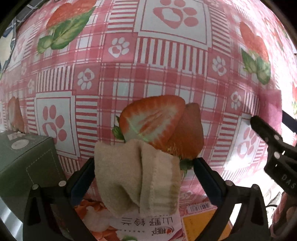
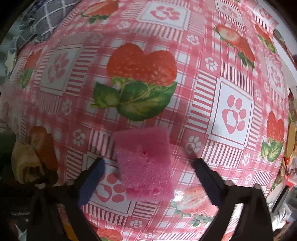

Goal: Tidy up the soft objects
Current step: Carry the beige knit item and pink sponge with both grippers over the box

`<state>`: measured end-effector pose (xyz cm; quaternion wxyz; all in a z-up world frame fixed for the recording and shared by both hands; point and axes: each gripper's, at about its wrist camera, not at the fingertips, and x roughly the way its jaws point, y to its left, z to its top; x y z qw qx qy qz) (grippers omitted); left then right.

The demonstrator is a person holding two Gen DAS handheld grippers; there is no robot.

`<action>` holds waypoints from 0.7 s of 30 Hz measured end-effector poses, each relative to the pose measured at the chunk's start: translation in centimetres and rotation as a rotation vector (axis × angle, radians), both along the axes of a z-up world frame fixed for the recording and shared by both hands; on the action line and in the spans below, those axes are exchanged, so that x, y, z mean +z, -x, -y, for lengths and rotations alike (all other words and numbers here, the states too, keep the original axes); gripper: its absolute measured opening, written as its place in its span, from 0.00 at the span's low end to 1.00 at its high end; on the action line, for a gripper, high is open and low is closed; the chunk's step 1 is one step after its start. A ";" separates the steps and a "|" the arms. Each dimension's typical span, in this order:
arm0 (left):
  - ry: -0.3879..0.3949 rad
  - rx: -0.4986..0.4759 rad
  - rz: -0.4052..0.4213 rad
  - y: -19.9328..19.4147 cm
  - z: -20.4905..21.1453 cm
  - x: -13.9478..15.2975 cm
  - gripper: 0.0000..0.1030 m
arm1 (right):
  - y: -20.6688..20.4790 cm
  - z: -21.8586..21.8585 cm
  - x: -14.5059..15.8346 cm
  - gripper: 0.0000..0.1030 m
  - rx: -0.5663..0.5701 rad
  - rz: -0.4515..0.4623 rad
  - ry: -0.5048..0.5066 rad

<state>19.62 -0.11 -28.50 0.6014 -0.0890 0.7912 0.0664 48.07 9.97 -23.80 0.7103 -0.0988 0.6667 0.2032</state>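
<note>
In the left wrist view a beige folded sock (image 1: 138, 176) sits between the fingers of my left gripper (image 1: 143, 166). The jaws stand wide, touching its sides at most; the sock rests partly on a printed packet (image 1: 148, 224). In the right wrist view a pink sponge (image 2: 144, 163) lies on the strawberry-print tablecloth (image 2: 185, 55) between the wide-open fingers of my right gripper (image 2: 148, 165), apart from both fingers. The right gripper also shows at the right edge of the left wrist view (image 1: 269, 140), with the sponge blurred beside it (image 1: 271, 107). The sock shows at the left in the right wrist view (image 2: 24, 163).
A green box (image 1: 27, 166) stands at the left beside my left gripper. A grey checked cloth (image 2: 42, 16) lies beyond the table's far left corner. Cluttered items show past the table's right edge (image 2: 289, 148).
</note>
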 end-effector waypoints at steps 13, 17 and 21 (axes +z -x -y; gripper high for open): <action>-0.033 -0.071 0.177 0.6 1.5 5.9 0.33 | 1.7 1.7 4.4 0.46 -0.059 -0.003 -0.098; -0.051 -0.079 0.241 1.2 1.6 8.7 0.33 | 2.8 2.4 7.0 0.46 -0.081 0.006 -0.135; -0.056 -0.078 0.298 2.2 1.3 11.4 0.33 | 4.3 3.2 9.7 0.46 -0.099 0.029 -0.158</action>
